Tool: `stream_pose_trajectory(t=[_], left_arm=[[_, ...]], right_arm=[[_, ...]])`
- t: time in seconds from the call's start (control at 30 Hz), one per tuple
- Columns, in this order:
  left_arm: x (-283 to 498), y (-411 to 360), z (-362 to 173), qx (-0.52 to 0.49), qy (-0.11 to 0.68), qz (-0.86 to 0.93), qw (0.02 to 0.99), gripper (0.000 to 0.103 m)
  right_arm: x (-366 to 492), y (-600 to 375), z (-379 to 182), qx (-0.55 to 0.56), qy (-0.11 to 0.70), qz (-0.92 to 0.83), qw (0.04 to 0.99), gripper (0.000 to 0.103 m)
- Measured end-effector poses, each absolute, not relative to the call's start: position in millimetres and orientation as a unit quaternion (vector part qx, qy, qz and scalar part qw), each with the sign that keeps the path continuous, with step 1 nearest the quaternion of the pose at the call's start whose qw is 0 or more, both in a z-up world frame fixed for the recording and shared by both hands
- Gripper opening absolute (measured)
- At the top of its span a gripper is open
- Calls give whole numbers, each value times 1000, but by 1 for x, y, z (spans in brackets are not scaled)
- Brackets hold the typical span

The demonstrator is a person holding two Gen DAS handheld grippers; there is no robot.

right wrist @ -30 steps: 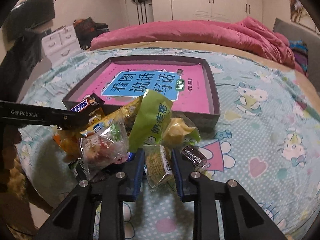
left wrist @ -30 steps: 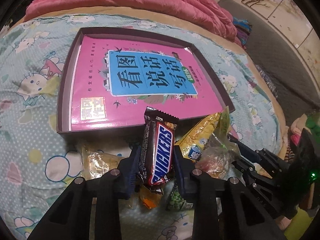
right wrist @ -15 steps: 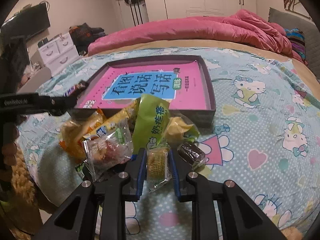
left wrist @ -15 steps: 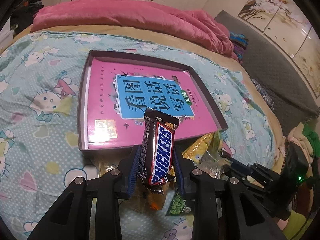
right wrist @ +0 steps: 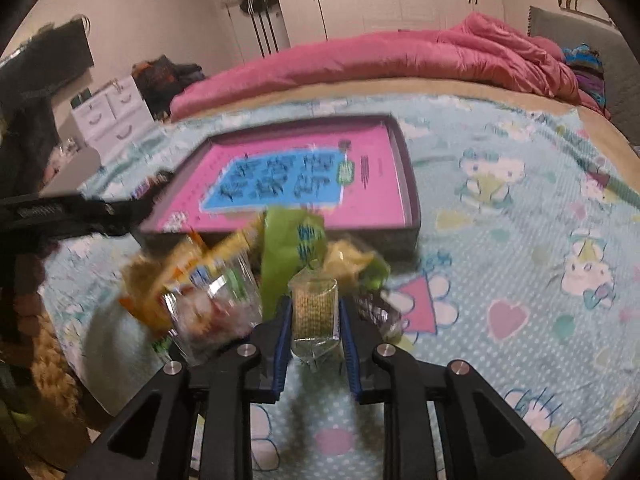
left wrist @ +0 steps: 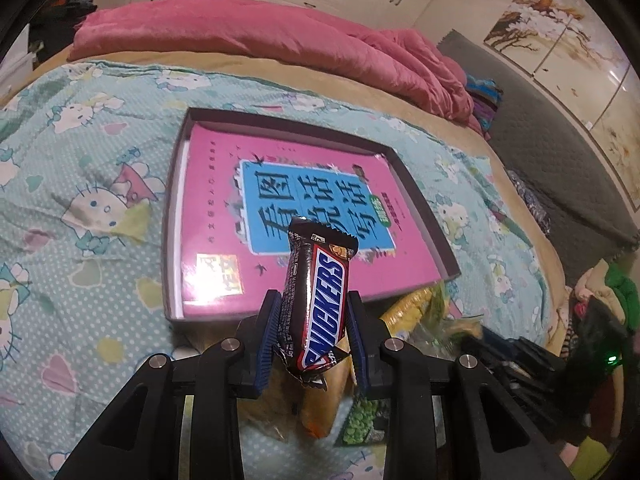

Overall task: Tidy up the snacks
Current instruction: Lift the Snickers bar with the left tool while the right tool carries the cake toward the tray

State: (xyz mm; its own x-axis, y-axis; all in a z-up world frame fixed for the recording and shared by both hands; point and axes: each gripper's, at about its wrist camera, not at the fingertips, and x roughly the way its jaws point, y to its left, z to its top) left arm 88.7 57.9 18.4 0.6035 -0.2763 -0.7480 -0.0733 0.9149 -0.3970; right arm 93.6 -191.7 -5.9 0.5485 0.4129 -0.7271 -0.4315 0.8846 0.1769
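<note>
Left fingers (left wrist: pixel 272 332) clamped on Snickers bar (left wrist: pixel 318 300), right fingers (right wrist: pixel 282 340) seemingly pinching clear packet (right wrist: pixel 314 314), snack pile (right wrist: pixel 216 280) before book tray (right wrist: pixel 410 184)

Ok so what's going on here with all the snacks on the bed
Someone is sorting snacks on a bed, with a gripper in each hand. The left gripper is shut on a Snickers bar, held upright near the front edge of a shallow box that holds a pink book. The right gripper is clamped on a small clear packet at the front of the snack pile, just short of the box. No snacks are in the box yet.
</note>
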Motion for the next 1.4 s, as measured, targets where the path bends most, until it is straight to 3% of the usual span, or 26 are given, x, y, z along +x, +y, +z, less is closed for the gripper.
stream_pose_trajectory(t=[0.43, 0.77, 0.83, 0.97, 1.33, 1.4], left_arm=[[108, 77, 11, -210, 435, -35, 875, 33], [112, 81, 4, -218, 438, -43, 871, 33], [114, 80, 1, -215, 441, -41, 870, 33], [120, 79, -7, -212, 452, -35, 866, 33], [132, 76, -22, -203, 465, -29, 861, 33], [132, 76, -24, -203, 466, -30, 861, 33]], right_arm=[[145, -194, 36, 30, 358, 231, 904, 22], [132, -207, 8, 37, 411, 252, 875, 22], [123, -209, 2, 37, 418, 254, 871, 27], [113, -209, -9, 36, 430, 257, 865, 45], [107, -193, -26, 6, 445, 261, 857, 45], [107, -188, -28, -7, 445, 264, 856, 36]])
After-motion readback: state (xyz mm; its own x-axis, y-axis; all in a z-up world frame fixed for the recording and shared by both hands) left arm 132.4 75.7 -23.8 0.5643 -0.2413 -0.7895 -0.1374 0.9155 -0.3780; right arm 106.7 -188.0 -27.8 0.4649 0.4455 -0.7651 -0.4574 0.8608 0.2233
